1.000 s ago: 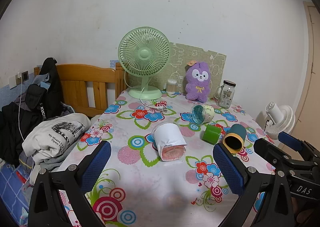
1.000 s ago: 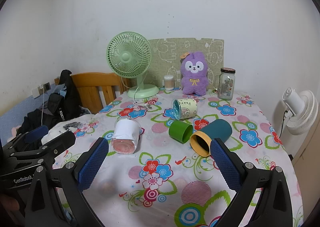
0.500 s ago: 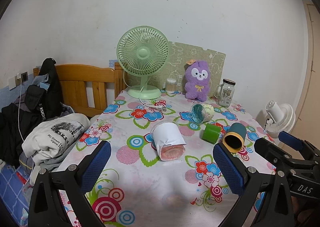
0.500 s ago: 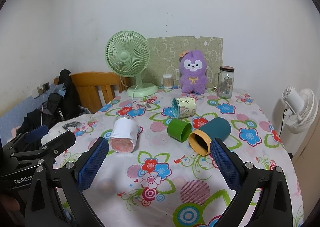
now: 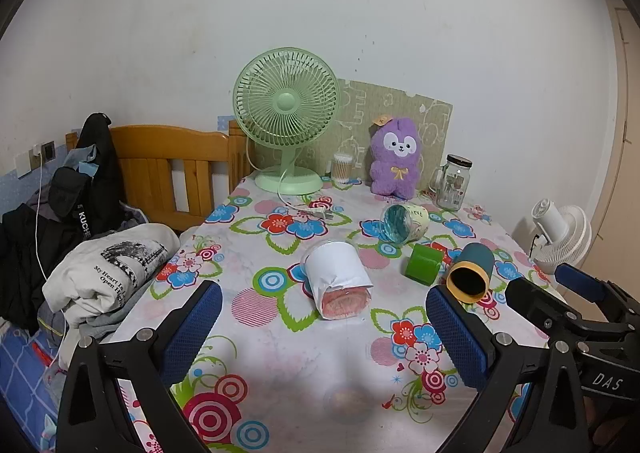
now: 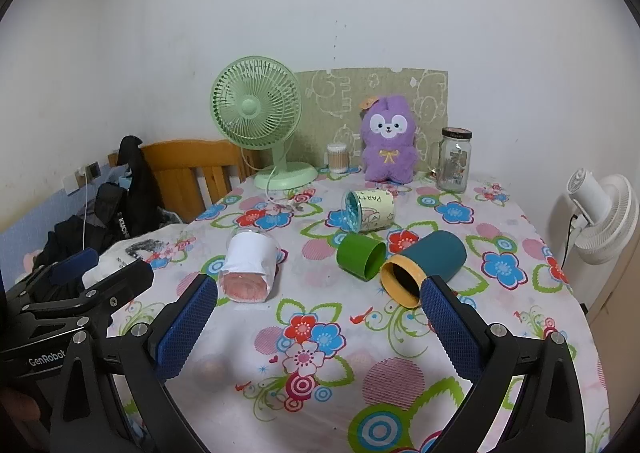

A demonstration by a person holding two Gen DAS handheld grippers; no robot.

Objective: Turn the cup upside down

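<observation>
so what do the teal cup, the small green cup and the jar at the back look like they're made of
Teal cup: probably matte plastic, opaque with an even yellow rim and no glare. Small green cup: likely plastic too, uniform colour with a soft sheen. Jar: looks like clear glass, since the wall shows through it, under a dark lid.

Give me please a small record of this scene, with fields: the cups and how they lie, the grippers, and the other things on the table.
white cup: on its side, mouth toward the camera
patterned cup: on its side, behind the others
green cup: on its side, beside the teal cup
teal cup: on its side, yellow rim toward the camera
left gripper: open, empty, above the table
right gripper: open, empty
back row: fan, plush, jar
cups upside down: none yet
</observation>
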